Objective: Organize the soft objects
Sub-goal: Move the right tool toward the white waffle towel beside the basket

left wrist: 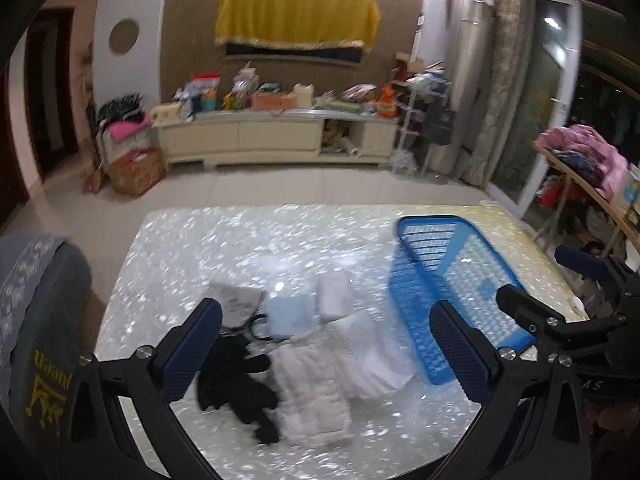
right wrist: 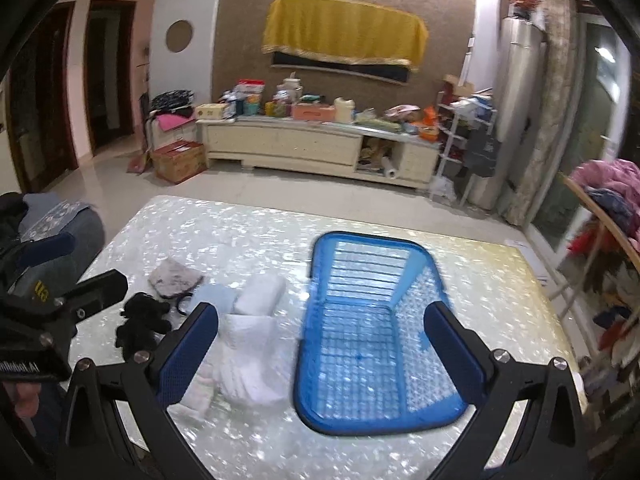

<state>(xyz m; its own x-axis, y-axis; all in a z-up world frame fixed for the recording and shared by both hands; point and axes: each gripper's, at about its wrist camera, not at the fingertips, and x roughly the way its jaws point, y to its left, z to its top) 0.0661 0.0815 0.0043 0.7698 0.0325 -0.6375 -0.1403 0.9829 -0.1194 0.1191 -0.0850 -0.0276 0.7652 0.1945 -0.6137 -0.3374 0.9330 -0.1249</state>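
While I hold both tools above the near edge of the shiny white tabletop (left wrist: 192, 240), my left hand-held gripper (left wrist: 326, 354) has its two blue-padded fingers spread wide and it holds nothing; my right hand-held gripper (right wrist: 322, 354) is spread wide in the same way and is also empty. Under the left one lies the heap of soft things: a black glove (left wrist: 236, 388) nearest to me, touching a long white quilted cloth (left wrist: 312, 392) on its right, and another white cloth (left wrist: 368, 356) just beside that. Behind them I see a light blue folded cloth (left wrist: 290, 316), a white rolled towel (left wrist: 336, 294) and a small grey pouch (left wrist: 234, 300) with a dark cord next to it. On the right of the heap stands the blue plastic basket (right wrist: 308, 344), with nothing inside it; the white cloth lies close to its left wall, but I cannot tell if they touch. Under the right tool is mostly the basket. In the left wrist view the right tool comes in from the right edge, over the near right corner of the basket. At the left edge of the tabletop is a grey cushion (left wrist: 44, 320) with yellow letters. Far behind, across the floor, stands a low cream cabinet (right wrist: 288, 148) full of clutter, and on the wall above it hangs a yellow cloth (right wrist: 344, 32).
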